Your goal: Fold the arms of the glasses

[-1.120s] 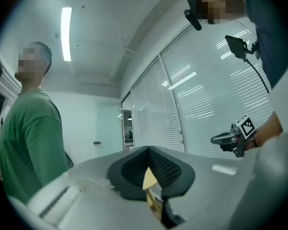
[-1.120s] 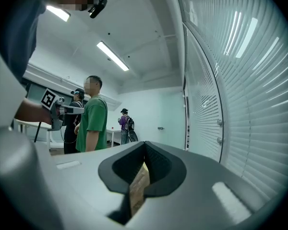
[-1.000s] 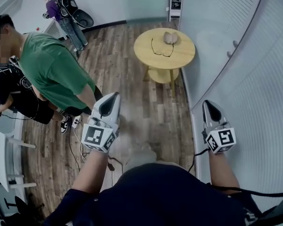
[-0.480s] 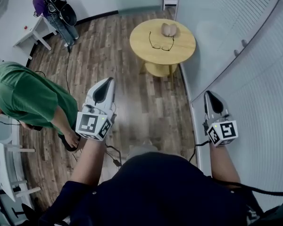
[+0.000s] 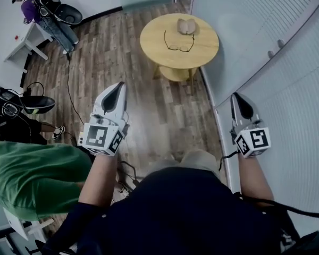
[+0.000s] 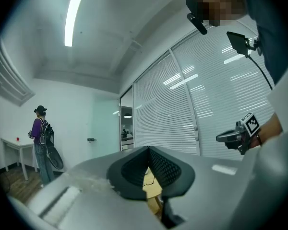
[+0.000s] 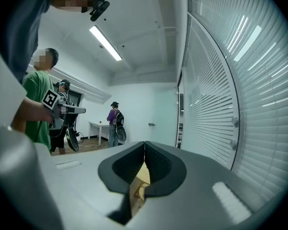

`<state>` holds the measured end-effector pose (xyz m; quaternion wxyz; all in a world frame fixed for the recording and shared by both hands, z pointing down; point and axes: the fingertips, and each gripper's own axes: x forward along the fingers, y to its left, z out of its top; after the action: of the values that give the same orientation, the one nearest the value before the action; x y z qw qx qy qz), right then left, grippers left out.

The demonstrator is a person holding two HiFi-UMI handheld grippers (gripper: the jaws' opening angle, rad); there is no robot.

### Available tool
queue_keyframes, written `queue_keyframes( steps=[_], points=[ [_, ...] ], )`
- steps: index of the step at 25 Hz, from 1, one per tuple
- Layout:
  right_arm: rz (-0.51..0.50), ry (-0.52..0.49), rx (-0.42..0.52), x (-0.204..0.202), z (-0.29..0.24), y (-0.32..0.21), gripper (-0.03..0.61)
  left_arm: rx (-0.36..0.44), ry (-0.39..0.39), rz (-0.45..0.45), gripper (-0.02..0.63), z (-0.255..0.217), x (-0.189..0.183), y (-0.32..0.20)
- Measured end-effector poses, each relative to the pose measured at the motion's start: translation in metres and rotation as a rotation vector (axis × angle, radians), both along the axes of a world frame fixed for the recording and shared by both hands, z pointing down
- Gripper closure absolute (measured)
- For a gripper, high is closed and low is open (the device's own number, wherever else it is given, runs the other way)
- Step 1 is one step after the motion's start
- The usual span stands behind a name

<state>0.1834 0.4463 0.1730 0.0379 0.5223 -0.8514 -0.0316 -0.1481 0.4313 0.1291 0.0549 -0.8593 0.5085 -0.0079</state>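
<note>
Both the grey left gripper (image 5: 117,86) and right gripper (image 5: 238,98), fingers closed on nothing, have drawn nearer the round yellow tabletop (image 5: 204,54) at upper centre, where black-framed glasses (image 5: 178,42) wait unfolded

I am in an office: a curved glass wall with white blinds (image 5: 276,78) runs along my right, wood planks cover the floor (image 5: 122,57), 1 strip light (image 6: 73,16) glows overhead, and a white desk (image 5: 24,42) stands against the far wall.

glasses (image 5: 178,48) arms too small, green-shirted person (image 5: 32,179) cut off
</note>
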Motion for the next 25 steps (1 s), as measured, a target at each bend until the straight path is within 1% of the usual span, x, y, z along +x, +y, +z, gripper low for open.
queue_keyframes(
  steps=[4,8,12,16,19,25],
  points=[
    [0.003,-0.005,-0.013,-0.003,0.005,-0.014,0.571,-0.017,0.003,0.013,0.612,0.007,0.002,-0.018],
    [0.001,0.014,-0.04,-0.003,0.013,-0.041,0.571,-0.037,0.007,0.014,0.612,0.011,0.005,-0.043],
    [-0.006,0.01,-0.039,0.0,0.012,-0.08,0.571,-0.032,0.007,0.001,0.612,0.005,0.01,-0.075],
    [-0.026,-0.001,-0.028,-0.005,0.004,-0.122,0.571,-0.023,-0.012,-0.012,0.613,-0.004,0.012,-0.106],
    [-0.046,-0.008,-0.032,-0.005,0.003,-0.152,0.571,-0.029,-0.004,-0.032,0.612,-0.004,0.014,-0.13],
    [-0.072,-0.029,-0.03,0.004,0.001,-0.203,0.571,-0.026,-0.023,-0.068,0.612,-0.01,0.023,-0.171]
  ],
)
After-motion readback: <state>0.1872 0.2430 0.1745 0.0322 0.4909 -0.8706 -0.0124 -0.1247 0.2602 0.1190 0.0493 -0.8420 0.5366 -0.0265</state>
